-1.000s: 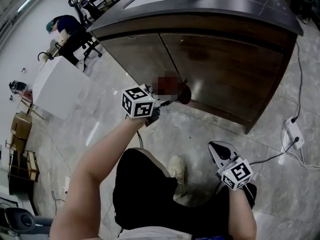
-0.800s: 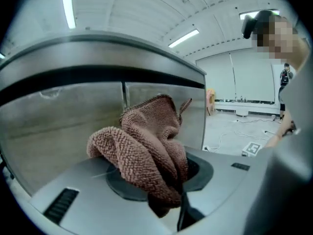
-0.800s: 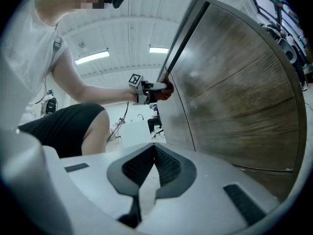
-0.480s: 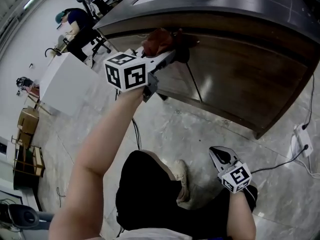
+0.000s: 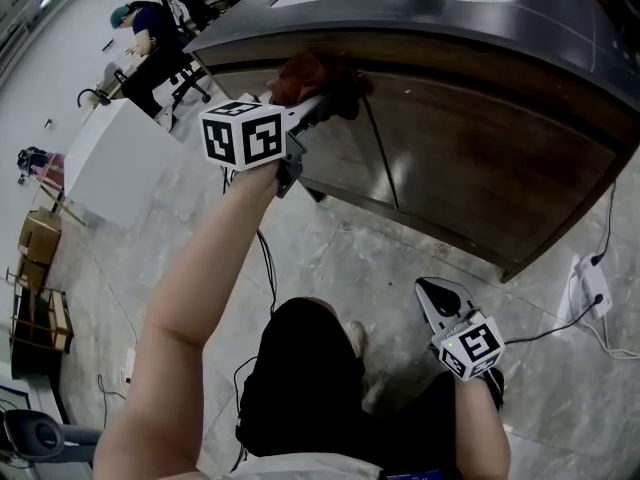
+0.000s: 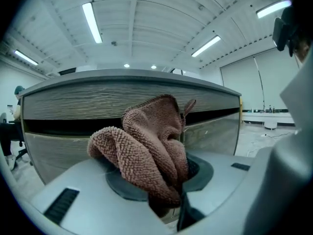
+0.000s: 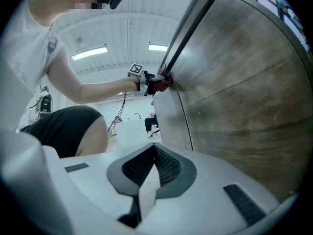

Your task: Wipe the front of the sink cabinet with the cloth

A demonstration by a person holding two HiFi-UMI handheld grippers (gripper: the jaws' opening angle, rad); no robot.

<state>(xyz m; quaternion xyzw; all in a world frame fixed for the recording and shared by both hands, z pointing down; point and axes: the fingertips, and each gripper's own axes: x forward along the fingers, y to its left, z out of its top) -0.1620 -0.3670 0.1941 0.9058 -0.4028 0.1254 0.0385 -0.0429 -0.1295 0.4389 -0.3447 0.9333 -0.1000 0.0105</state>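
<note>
I keep my left hand-held gripper (image 5: 322, 101) pinching the cloth (image 5: 303, 72) against the sink cabinet (image 5: 470, 158) top-left for wiping, right hand-held gripper (image 5: 436, 292) pressed together, idle.

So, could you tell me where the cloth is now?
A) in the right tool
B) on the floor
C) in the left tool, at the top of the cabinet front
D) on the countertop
C: the left tool grips the cloth, high at the cabinet front.

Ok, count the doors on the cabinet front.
2: the left door, with the left claw holding the cloth near its top, and the right door beside it. None seems hidden.
</note>
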